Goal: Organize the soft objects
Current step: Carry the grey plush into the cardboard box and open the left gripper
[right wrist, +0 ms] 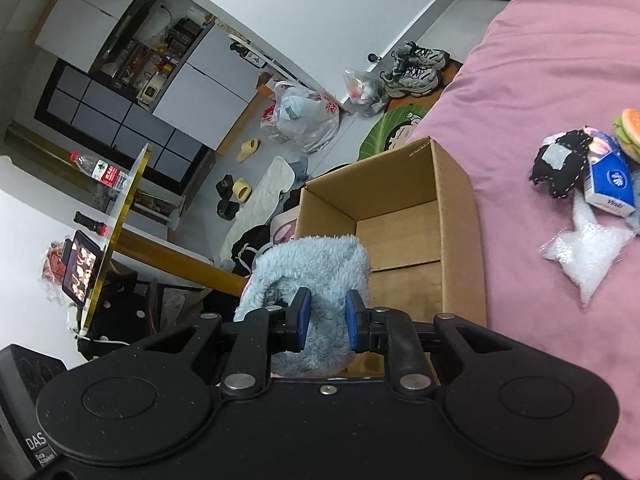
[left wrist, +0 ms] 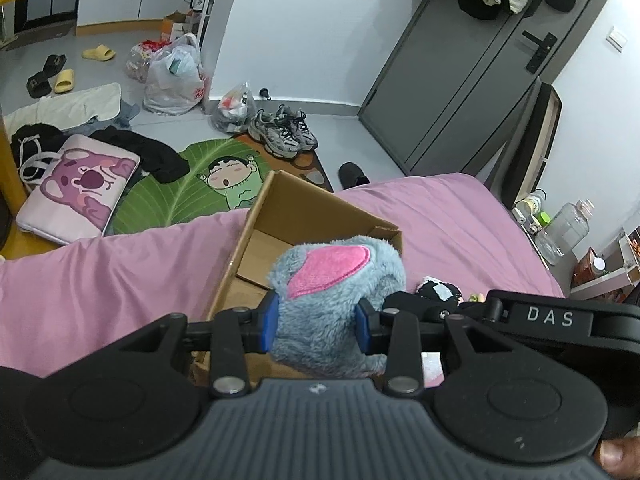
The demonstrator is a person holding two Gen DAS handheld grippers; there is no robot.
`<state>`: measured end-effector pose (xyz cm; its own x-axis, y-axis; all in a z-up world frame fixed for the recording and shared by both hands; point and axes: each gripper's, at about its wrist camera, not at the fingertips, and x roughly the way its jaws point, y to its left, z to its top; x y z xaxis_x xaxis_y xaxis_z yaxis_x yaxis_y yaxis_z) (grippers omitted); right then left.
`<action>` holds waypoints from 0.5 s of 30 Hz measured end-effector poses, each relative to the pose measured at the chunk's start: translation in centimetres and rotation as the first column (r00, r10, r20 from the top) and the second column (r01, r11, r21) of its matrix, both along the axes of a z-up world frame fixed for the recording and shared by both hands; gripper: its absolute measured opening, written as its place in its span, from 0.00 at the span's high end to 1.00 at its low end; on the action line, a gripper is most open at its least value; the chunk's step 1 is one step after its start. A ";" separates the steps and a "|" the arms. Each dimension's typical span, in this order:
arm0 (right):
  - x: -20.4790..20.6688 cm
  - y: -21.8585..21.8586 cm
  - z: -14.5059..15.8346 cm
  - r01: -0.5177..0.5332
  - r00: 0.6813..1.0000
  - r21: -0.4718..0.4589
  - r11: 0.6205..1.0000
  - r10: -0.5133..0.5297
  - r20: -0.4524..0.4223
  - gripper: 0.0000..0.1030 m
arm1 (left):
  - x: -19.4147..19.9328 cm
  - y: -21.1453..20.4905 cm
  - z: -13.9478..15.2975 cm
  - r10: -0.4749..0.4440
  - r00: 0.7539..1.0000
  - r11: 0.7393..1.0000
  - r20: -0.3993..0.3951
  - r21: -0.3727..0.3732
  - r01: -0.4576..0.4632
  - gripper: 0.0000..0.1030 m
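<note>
My left gripper [left wrist: 316, 326] is shut on a fluffy blue plush toy [left wrist: 336, 300] with a pink ear patch, held over the near edge of an open cardboard box [left wrist: 280, 216] on the pink bed. My right gripper [right wrist: 325, 322] is shut on the same blue plush toy [right wrist: 316, 268], at the box's [right wrist: 400, 216] near left corner. The box looks empty inside. A black patchwork plush [right wrist: 560, 164], a burger plush [right wrist: 630, 132], a blue tissue pack [right wrist: 610, 180] and a clear filler bag [right wrist: 588, 252] lie on the bed to the right.
The pink bed [left wrist: 120, 272] ends just past the box. On the floor beyond lie a green cartoon rug [left wrist: 208, 184], a pink pillow [left wrist: 76, 188], dark clothes, sneakers [left wrist: 284, 132] and plastic bags. A grey door [left wrist: 460, 80] is at the back right.
</note>
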<state>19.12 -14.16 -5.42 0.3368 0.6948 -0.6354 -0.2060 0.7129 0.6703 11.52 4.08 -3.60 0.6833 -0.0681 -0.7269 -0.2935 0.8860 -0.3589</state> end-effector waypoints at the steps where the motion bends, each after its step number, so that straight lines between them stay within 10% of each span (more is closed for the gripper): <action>1: 0.1 0.2 -0.2 0.004 1.000 0.004 1.000 -0.004 -0.009 0.80 | 0.1 0.3 0.0 -0.001 1.000 1.000 -0.001 0.004 0.001 0.64; 15: 0.3 2.0 -1.8 0.023 0.999 -0.073 0.997 -0.026 -0.043 0.73 | 1.8 1.8 -2.9 0.008 0.997 1.000 -0.077 -0.020 -0.009 0.62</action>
